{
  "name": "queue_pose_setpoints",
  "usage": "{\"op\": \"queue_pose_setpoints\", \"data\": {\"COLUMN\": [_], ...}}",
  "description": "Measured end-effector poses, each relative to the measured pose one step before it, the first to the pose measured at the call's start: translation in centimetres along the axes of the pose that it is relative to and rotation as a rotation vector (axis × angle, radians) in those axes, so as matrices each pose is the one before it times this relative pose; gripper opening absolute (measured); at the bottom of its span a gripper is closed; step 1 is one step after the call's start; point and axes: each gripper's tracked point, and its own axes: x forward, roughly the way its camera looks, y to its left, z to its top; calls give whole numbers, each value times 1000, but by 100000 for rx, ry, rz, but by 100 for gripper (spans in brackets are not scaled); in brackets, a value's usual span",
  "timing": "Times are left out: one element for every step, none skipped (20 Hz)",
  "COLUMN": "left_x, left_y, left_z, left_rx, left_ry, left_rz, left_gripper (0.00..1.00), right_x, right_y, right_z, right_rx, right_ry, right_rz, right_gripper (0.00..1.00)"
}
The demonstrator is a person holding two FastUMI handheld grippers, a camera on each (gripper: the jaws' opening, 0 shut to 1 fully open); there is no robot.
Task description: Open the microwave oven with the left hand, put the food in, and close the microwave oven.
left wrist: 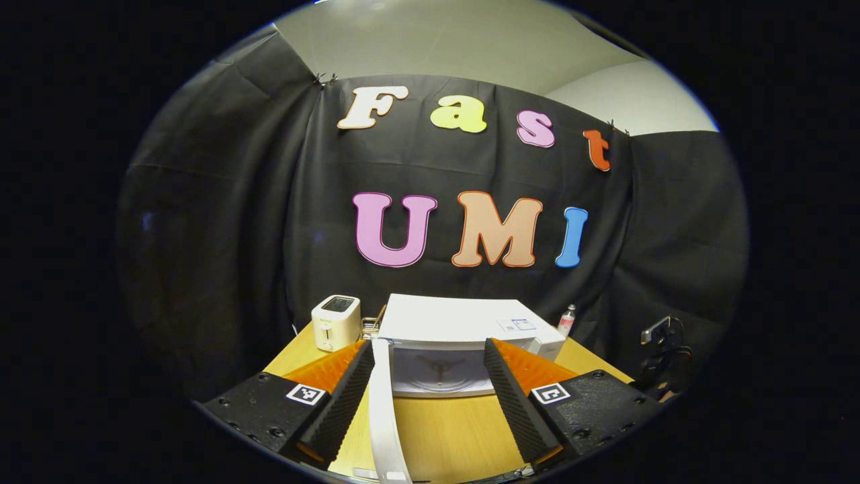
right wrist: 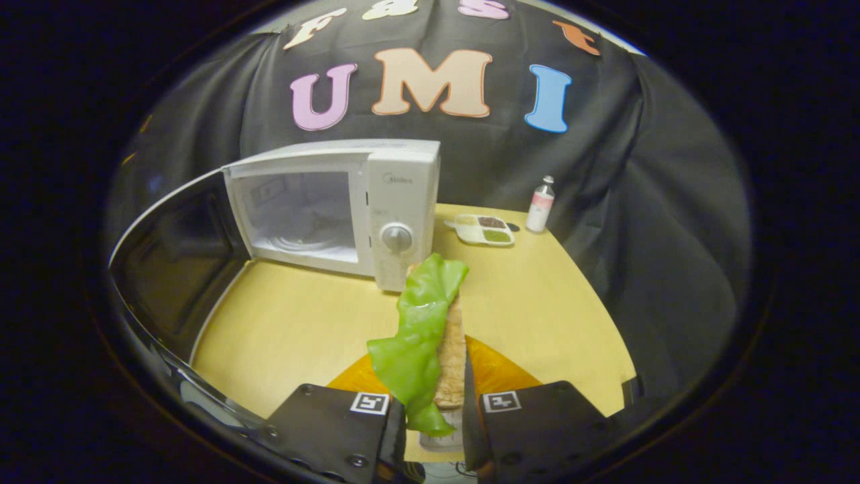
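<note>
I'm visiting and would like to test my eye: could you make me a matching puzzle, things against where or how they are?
Things:
1. microwave oven door
2. sandwich
3. toaster
4. small bottle

States or places:
A. by the black cloth, past the divided dish
B. swung wide open
C. left of the microwave oven
D. pinched in the right gripper

Pairs: 1-B, 2-D, 3-C, 4-A

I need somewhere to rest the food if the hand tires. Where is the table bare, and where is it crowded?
Bare wood lies on the table before the microwave, bordered by its open door; another bare patch lies right of the food, nearer than the small tray and bottle. It is crowded behind: a toaster beside the microwave.
</note>
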Motion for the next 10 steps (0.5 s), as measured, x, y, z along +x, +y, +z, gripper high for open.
{"op": "queue_pose_setpoints", "data": {"left_x": [11,-7,-50,-16,19,23,48,17,-3,-58], "left_y": [4,204,51,25,-76,-63,-72,-116,-58,-175], "left_z": [-228,4,0,21,28,60,84,-28,160,-1], "left_rx": [132,142,275,478,574,544,536,450,253,50], "left_ry": [1295,460,351,76,-135,-63,58,72,-161,-102], "left_rz": [66,552,319,331,281,179,183,174,133,-60], "left_gripper": [96,94,96,94,94,96,96,94,94,96], "right_x": [205,339,558,614,465,670,812,932,1042,1001], "right_y": [1169,1095,1065,1116,1222,1257,1208,1230,1172,1363], "right_z": [503,521,565,561,400,482,430,468,465,445], "right_rx": [-273,-454,-67,438,1020,1612,2216,2576,3355,3845], "right_ry": [-239,-187,-306,-629,-446,-292,-156,-292,-475,-511], "right_rz": [2542,2544,2593,2481,2517,2460,2352,1987,1966,2059], "right_gripper": [36,36,36,36,30,36,30,30,30,30]}}
